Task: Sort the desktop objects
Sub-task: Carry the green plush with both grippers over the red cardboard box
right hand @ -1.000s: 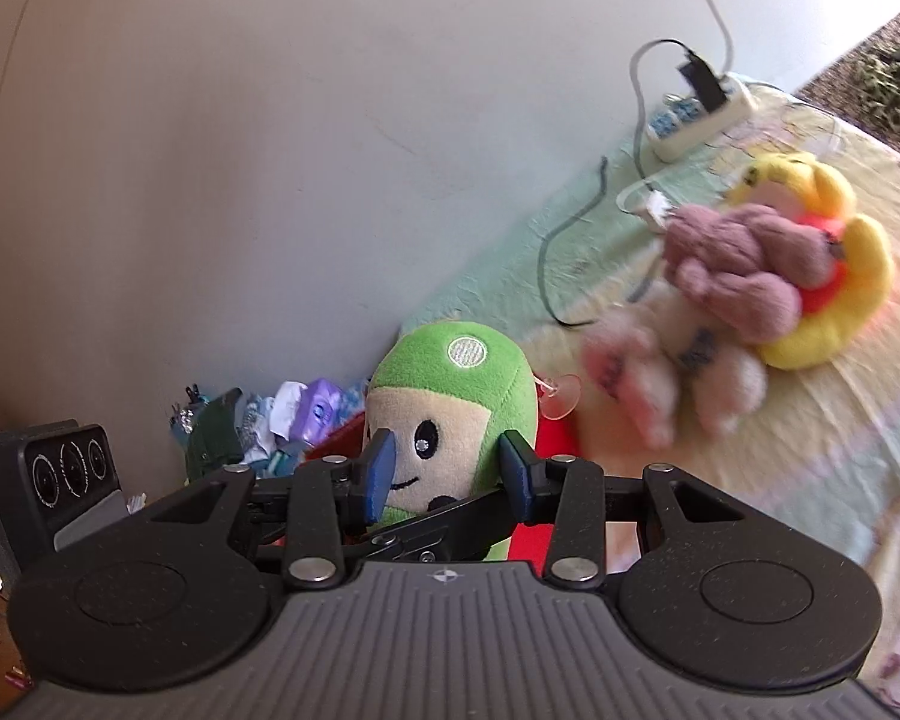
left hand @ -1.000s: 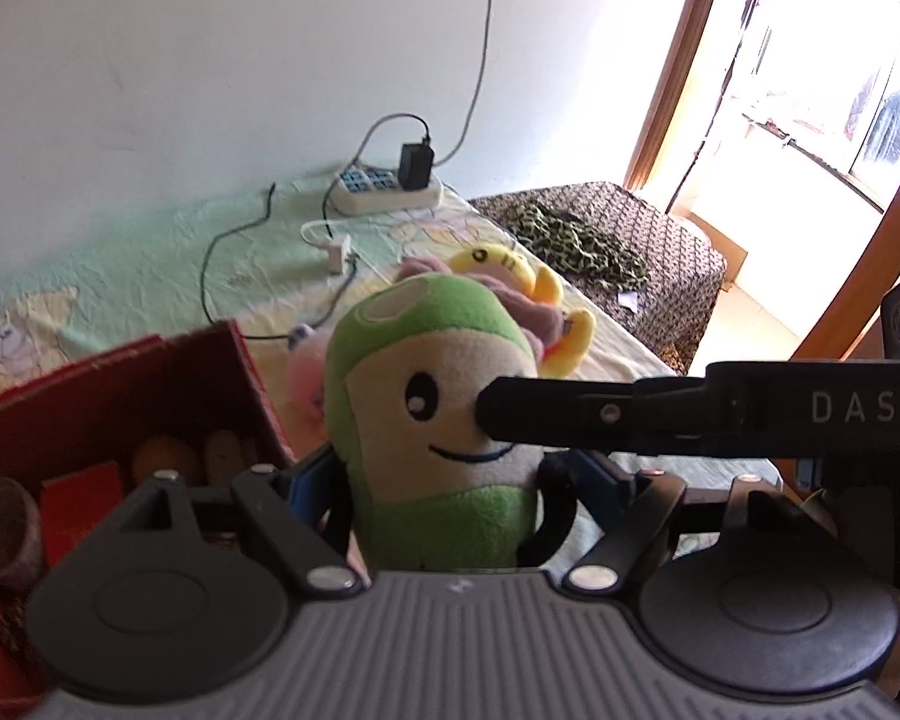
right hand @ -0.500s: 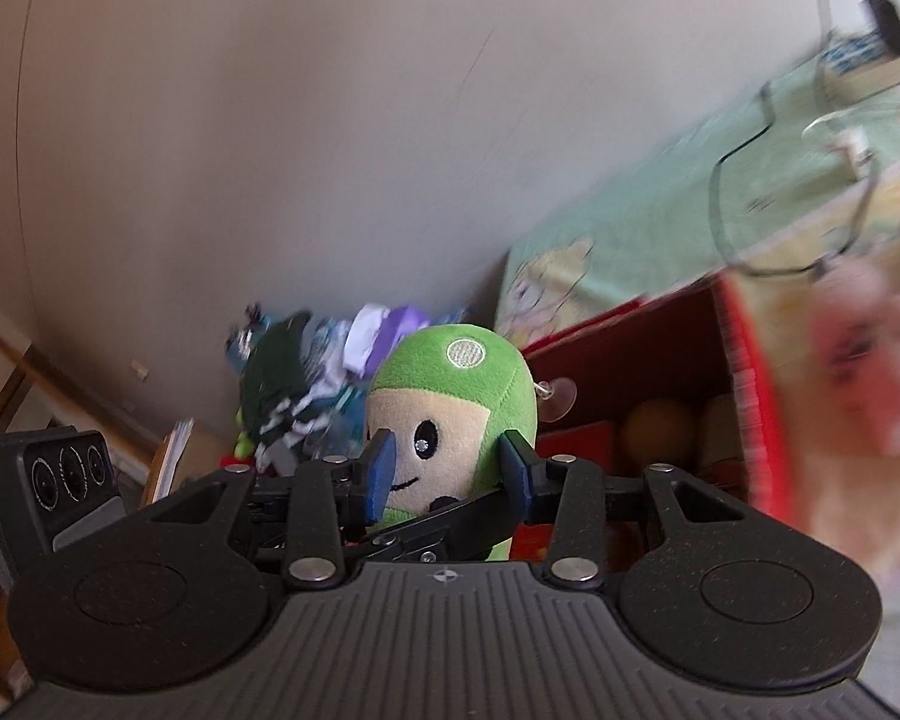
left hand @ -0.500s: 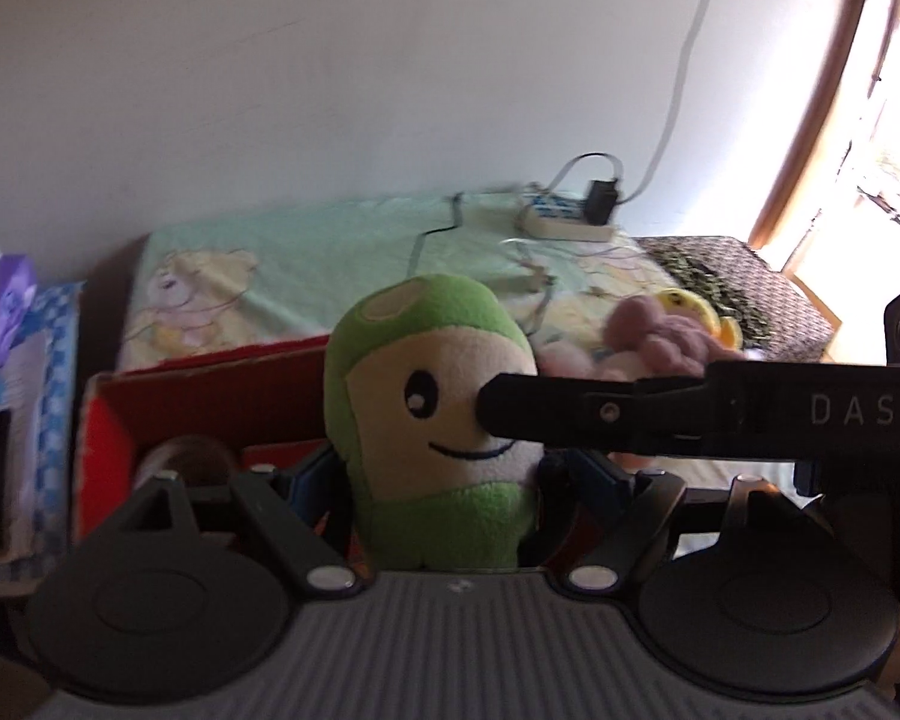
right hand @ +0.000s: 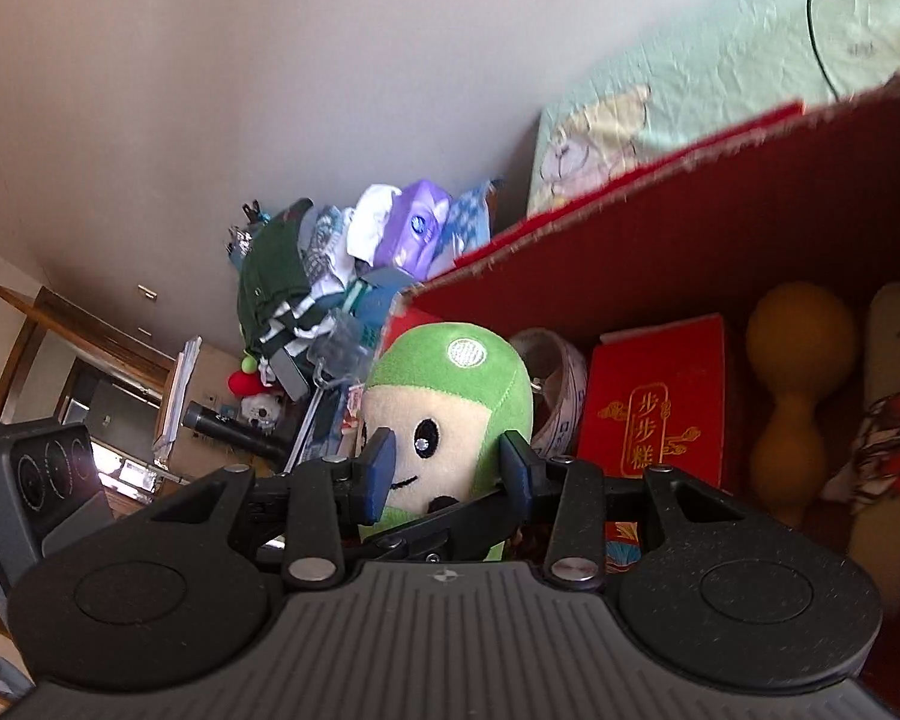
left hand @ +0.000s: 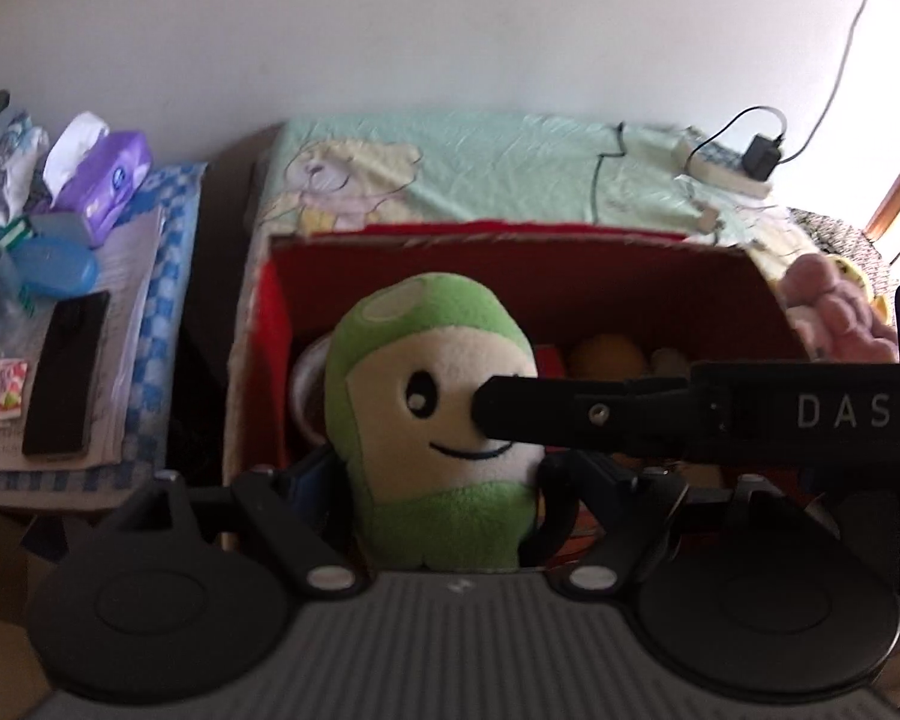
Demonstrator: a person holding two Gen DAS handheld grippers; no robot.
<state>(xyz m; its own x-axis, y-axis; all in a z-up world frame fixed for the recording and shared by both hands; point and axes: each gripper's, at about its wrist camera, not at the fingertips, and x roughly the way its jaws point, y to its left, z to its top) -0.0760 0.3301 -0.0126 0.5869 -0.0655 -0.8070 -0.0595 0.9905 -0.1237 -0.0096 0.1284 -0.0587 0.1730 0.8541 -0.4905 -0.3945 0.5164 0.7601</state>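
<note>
Evidently both grippers pinch the green plush toy (left hand: 444,420) at once, the left gripper (left hand: 438,480) low on its body, the right gripper (right hand: 444,468) at its face, each closed snugly on it. Held so, it hangs over the red box (left hand: 510,252), probably for dropping in beside the red packet (right hand: 660,408).

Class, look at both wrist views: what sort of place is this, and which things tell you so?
Probably a bedroom in a home. A bear-print sheet covers what looks like a bed, a power strip lies on it, and a cluttered side table holds a tissue pack.
</note>
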